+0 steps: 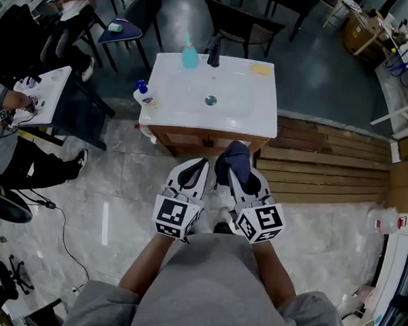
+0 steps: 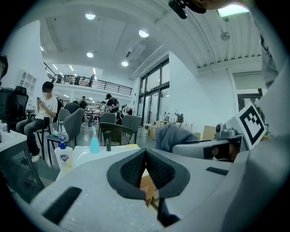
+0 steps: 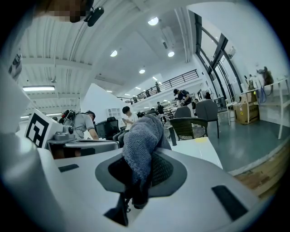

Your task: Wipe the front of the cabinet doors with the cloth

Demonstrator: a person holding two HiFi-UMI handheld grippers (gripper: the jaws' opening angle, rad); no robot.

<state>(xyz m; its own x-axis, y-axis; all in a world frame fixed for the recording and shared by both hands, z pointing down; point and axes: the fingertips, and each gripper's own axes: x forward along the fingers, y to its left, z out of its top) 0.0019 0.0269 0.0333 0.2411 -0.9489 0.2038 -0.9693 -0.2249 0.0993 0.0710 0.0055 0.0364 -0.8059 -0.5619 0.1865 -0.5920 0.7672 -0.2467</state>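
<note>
Pinching the cloth (image 1: pixel 237 157), right gripper (image 1: pixel 239 176) hovers; soap bottle (image 1: pixel 145 94) label unreadable.

- White rectangular washbasin (image 1: pixel 261 104) sits on wooden cabinet (image 1: pixel 166 138).
- Turquoise soap bottle (image 1: pixel 190 56) stands at its rear, left of black tap (image 1: pixel 214 52); white pump bottle (image 1: pixel 145 96) at its left edge.
- Grey cloth (image 1: pixel 235 159), in right gripper (image 1: pixel 234 175) jaws, sits before the cabinet, right of left gripper (image 1: pixel 201 164).

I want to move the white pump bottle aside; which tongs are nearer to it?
Left. The left tongs are to the right of the white bottle and nearer the person; the right tongs, shut on the cloth, are farther right still.
</note>
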